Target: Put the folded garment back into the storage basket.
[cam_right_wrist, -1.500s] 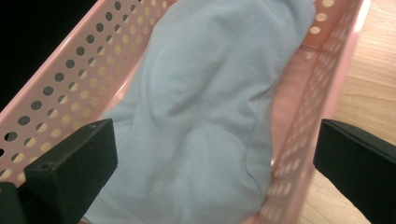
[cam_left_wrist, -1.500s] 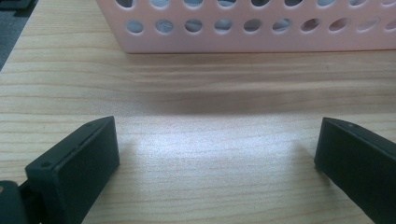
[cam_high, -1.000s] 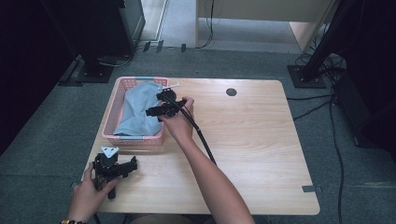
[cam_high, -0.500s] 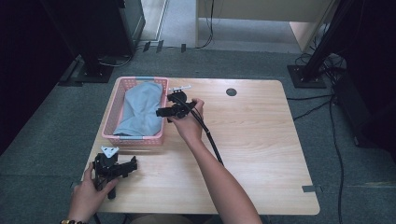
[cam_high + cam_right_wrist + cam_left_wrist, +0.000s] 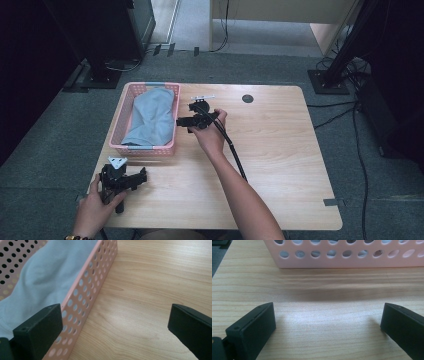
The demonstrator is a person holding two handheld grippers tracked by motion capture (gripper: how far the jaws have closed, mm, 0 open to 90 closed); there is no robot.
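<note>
Two tools on show from the high view: the left tool [image 5: 122,178] sits low on the near left corner of the desk [image 5: 280,150], gripped by the left hand [image 5: 95,210], just in front of the pink basket [image 5: 118,125]. The right tool [image 5: 192,120] hovers just beside the basket's right wall, held by the right hand [image 5: 212,135], its cable trailing back along the forearm. Inside the basket lies the blue-grey cloth [image 5: 150,115], spread along its length. Over to the left gripper view: jaws spread wide with bare wood between them, nothing held, the basket's perforated wall [image 5: 347,257] straight ahead. Now the right gripper view: jaws wide apart again, gripping nothing, one jaw over the basket's wall [image 5: 85,302], the other over the desk [image 5: 150,290], and the cloth [image 5: 45,282] resting inside the basket.
</note>
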